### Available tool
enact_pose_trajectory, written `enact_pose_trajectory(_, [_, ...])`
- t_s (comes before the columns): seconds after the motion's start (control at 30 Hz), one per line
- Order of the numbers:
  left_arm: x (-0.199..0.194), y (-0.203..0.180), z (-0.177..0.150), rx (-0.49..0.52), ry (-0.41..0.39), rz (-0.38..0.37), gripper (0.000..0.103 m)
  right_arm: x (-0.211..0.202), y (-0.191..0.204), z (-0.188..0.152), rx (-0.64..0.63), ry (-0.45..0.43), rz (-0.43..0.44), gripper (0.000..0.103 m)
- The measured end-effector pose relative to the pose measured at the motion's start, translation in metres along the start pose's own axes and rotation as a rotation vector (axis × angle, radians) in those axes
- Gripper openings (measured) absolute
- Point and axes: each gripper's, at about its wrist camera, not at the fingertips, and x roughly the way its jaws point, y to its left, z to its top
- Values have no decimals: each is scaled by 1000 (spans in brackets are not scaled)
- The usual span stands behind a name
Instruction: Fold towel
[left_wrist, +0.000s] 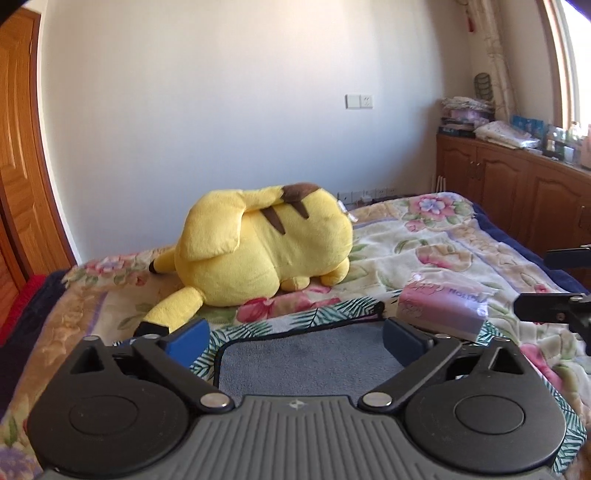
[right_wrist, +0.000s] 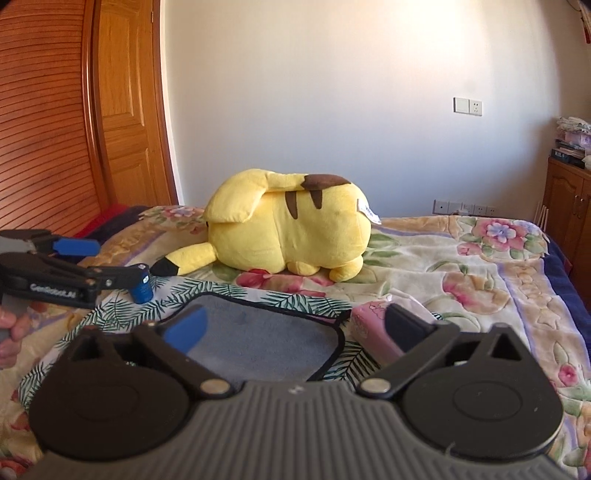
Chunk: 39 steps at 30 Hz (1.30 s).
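A: Where is the towel (left_wrist: 310, 360), and which way does it run?

B: It lies flat on the bed (left_wrist: 443, 236), just ahead of both grippers. It has a grey middle, a black edge line and a leaf-print border. In the right wrist view its long axis runs left to right across the bed, with one corner pointing right toward a pink pack (right_wrist: 373, 332) that touches it.

A: What are the grippers doing?

B: The left gripper (left_wrist: 293, 338) is spread wide above the towel's grey middle, holding nothing. The right gripper (right_wrist: 295, 326) is also spread wide, empty, over the towel's right part; its right finger overlaps the pink pack in the view. From the right wrist view, the left gripper hangs over the towel's left corner.

A: And the rest of the room?

B: The bed has a floral blanket. A yellow plush (right_wrist: 291, 229) lies on its side beyond the towel, well apart from it. Behind is a plain pale wall (right_wrist: 332, 92) with sockets, a wooden door (right_wrist: 125, 110) to the left, and wooden cabinets (left_wrist: 509, 177) to the right with clutter on top.
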Motion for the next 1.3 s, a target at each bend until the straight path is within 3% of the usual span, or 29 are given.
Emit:
enact_pose_trajectory(0.27, [-38, -7, 4, -42, -21, 15, 87, -28, 11, 3, 10, -20, -6, 103])
enact_pose_trajectory(0.7, [-102, -20, 5, -30, -45, 78, 87, -80, 31, 16, 9, -79, -13, 103])
enact_pose_trajectory(1.3, [-175, -45, -39, -66, -73, 116, 87, -134, 57, -6, 6, -114, 4, 103])
